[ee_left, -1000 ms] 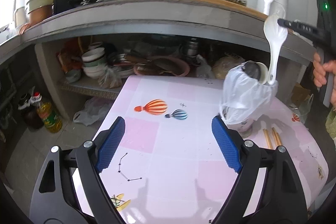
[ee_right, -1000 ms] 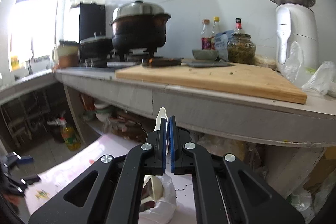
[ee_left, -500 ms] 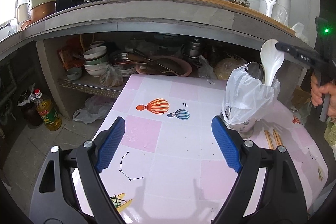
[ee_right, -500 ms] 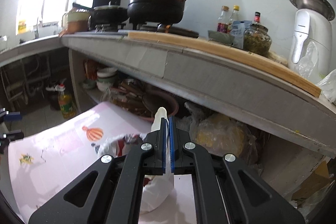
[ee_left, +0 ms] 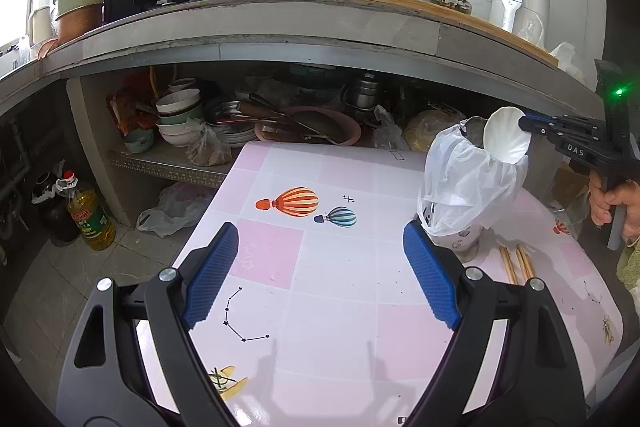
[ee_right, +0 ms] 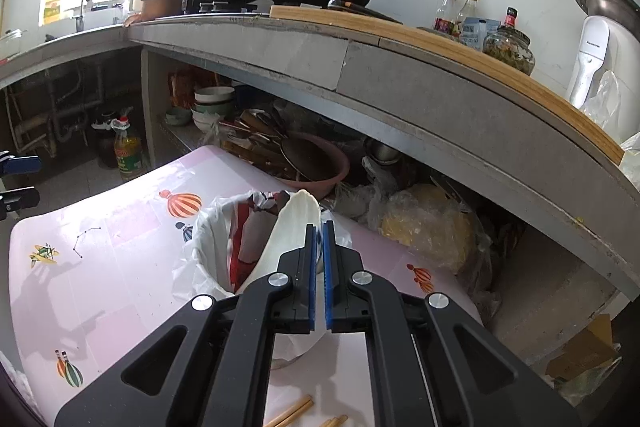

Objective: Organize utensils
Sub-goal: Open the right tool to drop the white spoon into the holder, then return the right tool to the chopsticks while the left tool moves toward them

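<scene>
A white plastic spoon stands with its handle down in a holder cup lined with a white plastic bag on the pink table. My right gripper is at the spoon, its blue pads nearly together with a thin gap; the spoon lies just left of them. The bag-lined cup shows below it. Wooden chopsticks lie on the table beside the cup. My left gripper is open and empty, low over the table.
A concrete counter overhangs the table's far edge, with pots, bottles and a cutting board on top. The shelf under it holds bowls and pans. An oil bottle stands on the floor at left.
My right gripper has lowered the spoon into the bag-lined cup. The spoon's bowl now sits at the cup's rim. The pads show a thin gap now. The left gripper stayed open.
</scene>
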{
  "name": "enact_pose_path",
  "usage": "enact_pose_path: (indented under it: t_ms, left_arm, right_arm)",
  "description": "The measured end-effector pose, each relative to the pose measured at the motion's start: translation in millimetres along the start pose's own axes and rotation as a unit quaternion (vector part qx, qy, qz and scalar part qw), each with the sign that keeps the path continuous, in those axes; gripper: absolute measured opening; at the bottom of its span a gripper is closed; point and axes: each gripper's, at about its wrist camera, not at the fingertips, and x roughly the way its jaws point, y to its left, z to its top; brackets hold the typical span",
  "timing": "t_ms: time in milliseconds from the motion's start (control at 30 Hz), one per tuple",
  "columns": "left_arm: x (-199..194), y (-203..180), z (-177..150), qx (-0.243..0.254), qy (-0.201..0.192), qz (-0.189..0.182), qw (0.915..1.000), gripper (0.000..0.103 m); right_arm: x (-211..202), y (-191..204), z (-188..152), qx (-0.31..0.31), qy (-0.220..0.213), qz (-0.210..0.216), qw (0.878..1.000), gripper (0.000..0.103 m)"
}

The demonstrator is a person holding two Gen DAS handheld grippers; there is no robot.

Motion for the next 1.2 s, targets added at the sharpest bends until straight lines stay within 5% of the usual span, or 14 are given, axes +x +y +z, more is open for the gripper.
enact_pose_path:
  t_ms: [600,767,1200]
  left_arm:
    - [-4.6,-6.8,-3.4,0.002,0.003,-0.010,0.9999,0.081]
    - [-5.3,-8.1,-3.9,0.003,0.002,-0.014,0.9999,0.081]
    - [7.7,-23.8,-18.0,0.010,0.029,-0.040,0.9987,0.083]
  right_arm:
    - [-35.5,-26.3,2.1,0.074,-0.025,0.007,0.997,0.014]
    - [-58.1,-31.8,-5.9,0.113,-0.040,0.015,0.993,0.031]
    - [-101.9,-33.5,-109.1,0.262,0.029,-0.023,0.964,0.039]
